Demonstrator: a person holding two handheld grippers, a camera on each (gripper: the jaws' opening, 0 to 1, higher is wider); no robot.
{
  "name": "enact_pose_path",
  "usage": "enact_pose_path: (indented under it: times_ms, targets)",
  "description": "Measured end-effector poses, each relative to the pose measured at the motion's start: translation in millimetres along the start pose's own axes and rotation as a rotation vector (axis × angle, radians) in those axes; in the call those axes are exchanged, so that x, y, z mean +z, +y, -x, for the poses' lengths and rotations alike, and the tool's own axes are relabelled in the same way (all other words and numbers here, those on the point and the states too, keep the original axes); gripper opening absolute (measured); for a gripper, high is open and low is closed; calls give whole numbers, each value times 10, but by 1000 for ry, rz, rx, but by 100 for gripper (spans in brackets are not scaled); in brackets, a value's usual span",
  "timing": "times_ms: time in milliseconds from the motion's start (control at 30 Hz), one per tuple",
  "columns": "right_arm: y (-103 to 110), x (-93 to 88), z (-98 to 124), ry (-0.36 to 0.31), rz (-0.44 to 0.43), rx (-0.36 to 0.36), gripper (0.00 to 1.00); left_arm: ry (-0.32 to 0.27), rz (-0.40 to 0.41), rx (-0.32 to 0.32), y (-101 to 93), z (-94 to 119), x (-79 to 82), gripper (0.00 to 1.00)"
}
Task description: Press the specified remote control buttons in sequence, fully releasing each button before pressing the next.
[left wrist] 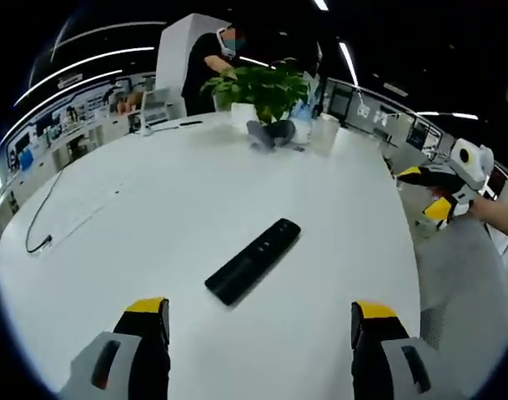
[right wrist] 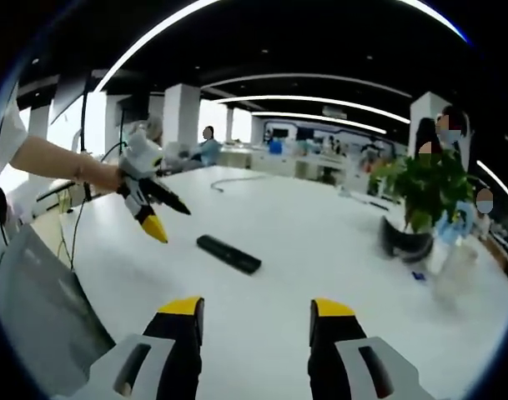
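Observation:
A slim black remote (left wrist: 254, 260) lies flat on the white round table (left wrist: 153, 208), a short way ahead of my left gripper (left wrist: 260, 321), whose yellow-tipped jaws stand wide apart and hold nothing. In the right gripper view the same remote (right wrist: 228, 253) lies ahead and slightly left of my right gripper (right wrist: 257, 321), which is also open and holds nothing. A hand holds the right gripper (left wrist: 422, 192) off the table's right edge. The left gripper (right wrist: 168, 221) hangs in the air to the left of the remote, jaws apart.
A potted plant (left wrist: 258, 87) (right wrist: 425, 187) and a dark headset-like object (left wrist: 270, 133) (right wrist: 404, 237) stand at the table's far side. A thin cable (left wrist: 45, 217) trails on the left. A grey chair (left wrist: 462, 283) sits by the right edge. A person (left wrist: 212, 62) stands behind the plant.

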State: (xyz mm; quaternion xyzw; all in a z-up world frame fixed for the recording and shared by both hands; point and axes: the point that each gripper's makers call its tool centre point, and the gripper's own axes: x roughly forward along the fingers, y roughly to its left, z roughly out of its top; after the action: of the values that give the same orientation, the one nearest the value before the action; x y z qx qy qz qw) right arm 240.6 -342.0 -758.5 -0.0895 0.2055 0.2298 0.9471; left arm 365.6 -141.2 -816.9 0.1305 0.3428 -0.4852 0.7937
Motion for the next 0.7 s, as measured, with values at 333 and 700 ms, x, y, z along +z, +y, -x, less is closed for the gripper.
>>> enact_pose_path:
  times_ms: [333, 700]
  targets:
    - [-7, -5, 3, 1, -9, -3, 48, 140, -88, -19, 218, -151, -41, 73]
    - [17, -54, -16, 35, 33, 0, 46, 253, -288, -50, 328, -315, 84, 69]
